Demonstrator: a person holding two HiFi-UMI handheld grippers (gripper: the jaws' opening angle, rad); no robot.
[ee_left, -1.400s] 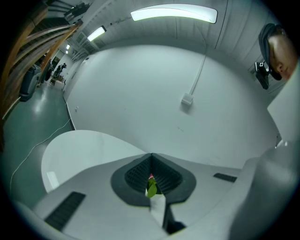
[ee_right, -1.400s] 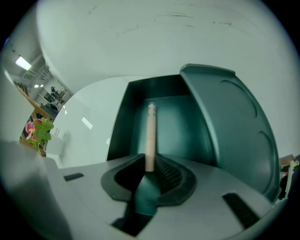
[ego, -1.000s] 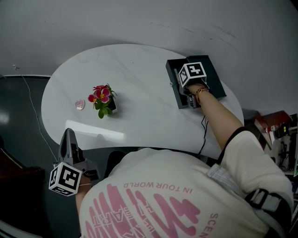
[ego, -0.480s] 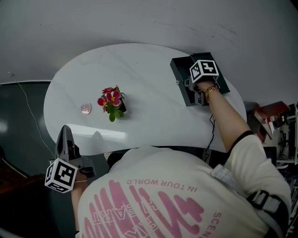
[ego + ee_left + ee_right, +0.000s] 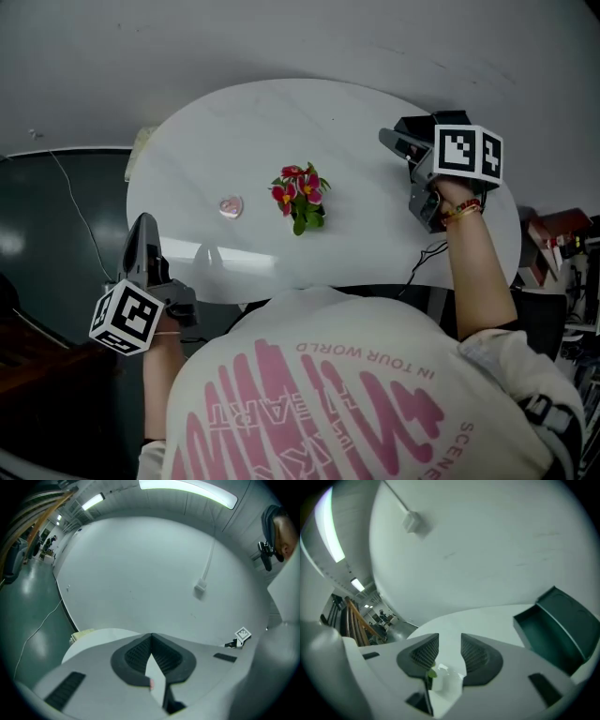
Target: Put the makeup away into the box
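A small pink heart-shaped makeup case (image 5: 230, 206) lies on the white oval table (image 5: 281, 122), left of the flowers. The dark green box (image 5: 553, 625) stands open at the table's right end. In the head view it is mostly hidden behind my right gripper (image 5: 394, 141). That gripper (image 5: 450, 639) hangs above the table beside the box; its jaws are opening and nothing is between the pads. My left gripper (image 5: 142, 225) is held off the table's near left edge. Its jaws (image 5: 151, 637) are shut at the tips and hold nothing.
A small pot of red and pink flowers (image 5: 298, 197) stands mid-table, between the pink case and the box. A thin cable (image 5: 75, 216) runs over the dark floor at the left. Red and dark clutter (image 5: 553, 234) sits past the table's right end.
My right gripper has lifted up out of the box toward the camera. My left gripper has shifted along the table's near left edge. The whole view has swung, so the table sits further right.
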